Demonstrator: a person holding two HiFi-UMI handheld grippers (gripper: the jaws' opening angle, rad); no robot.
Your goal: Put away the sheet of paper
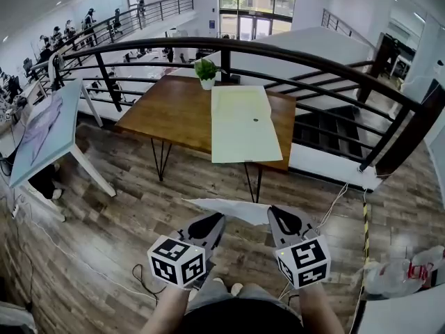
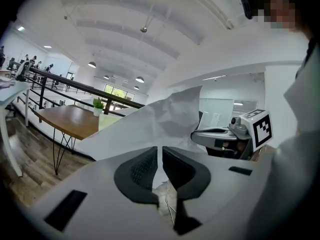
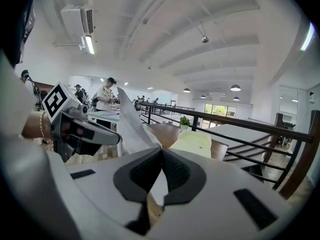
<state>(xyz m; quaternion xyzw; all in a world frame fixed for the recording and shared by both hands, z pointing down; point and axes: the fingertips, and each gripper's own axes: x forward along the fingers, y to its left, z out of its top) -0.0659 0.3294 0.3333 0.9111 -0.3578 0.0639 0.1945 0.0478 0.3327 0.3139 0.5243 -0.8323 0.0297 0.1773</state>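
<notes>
- White paper (image 1: pixel 233 211) hangs in the air just ahead of us, above the wood floor and well apart from the table (image 1: pixel 167 110).
- Our left gripper (image 2: pixel 161 156) has its jaws closed on one edge of the paper. The creased sheet rises from between them.
- Our right gripper (image 3: pixel 161 155) pinches the opposite edge the same way, with its jaws together and only the thin sheet between them.
- Held from both sides, the paper spans the gap between the two grippers, roughly level and a little wrinkled.
- On the table lies a pale yellow-green mat (image 1: pixel 243 124), with a small plant (image 1: pixel 206 72) just behind it. A black railing (image 1: pixel 292 53) runs by the table.
- As we judge it, the pick-up is done, since the paper is off every surface and firmly held at two points.
- What is left is the rest of the job — carrying the paper across, laying it down flat, and opening both grippers.
- We cannot tell where the paper belongs. The mat looks the likeliest spot, but that is only our guess.
- The two-sided hold should keep the sheet from flopping on the way, though pulling the grippers apart could tear it.
</notes>
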